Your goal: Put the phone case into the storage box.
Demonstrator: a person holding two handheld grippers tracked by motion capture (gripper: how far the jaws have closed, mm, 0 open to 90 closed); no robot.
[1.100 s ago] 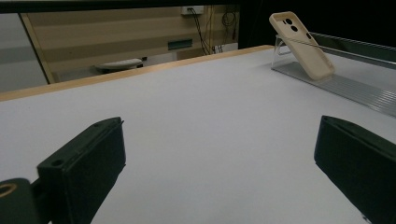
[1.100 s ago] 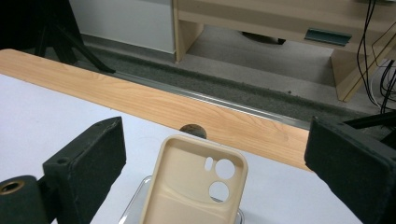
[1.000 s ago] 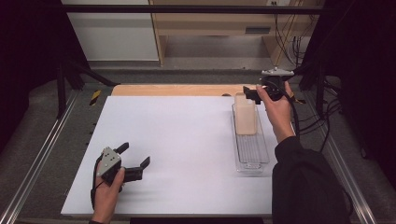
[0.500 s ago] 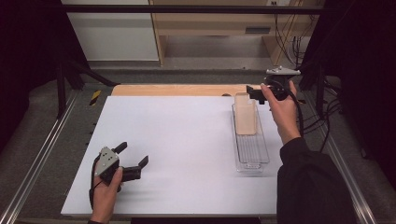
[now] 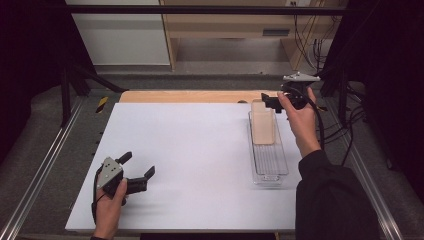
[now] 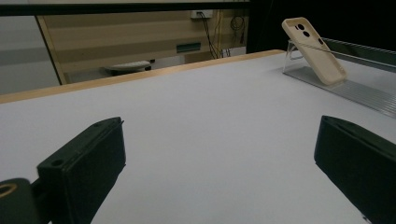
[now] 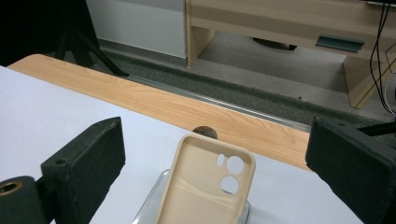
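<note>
Right gripper (image 5: 274, 102) sits at the upper right of the high view, held at the far end of the clear tray (image 5: 270, 170). Its jaws stand wide apart, nothing between them. In the right gripper view the beige phone case (image 7: 205, 191) shows low and centre, in the gap between the two black jaws but below and ahead of them, not touched by either.

Phone case position: propped in the far end of the tray, top edge leaning on the tray's end wall, camera cut-outs uppermost. In the left gripper view it shows tilted at the upper right of the frame (image 6: 315, 49), clearly leaning, not flat. Long axis runs along the tray's length, top to bottom in the high view (image 5: 263, 122).

Left gripper (image 5: 136, 176) rests low at the lower left of the high view, on the white table (image 5: 190, 150), jaws also spread open and empty. It is well apart from the tray, with bare tabletop between.

Judgement: the right gripper is by far the nearer and is lined up over the case's top end. The case lies just below and forward of its open jaws, so a grasp would likely close across the case's short width.
</note>
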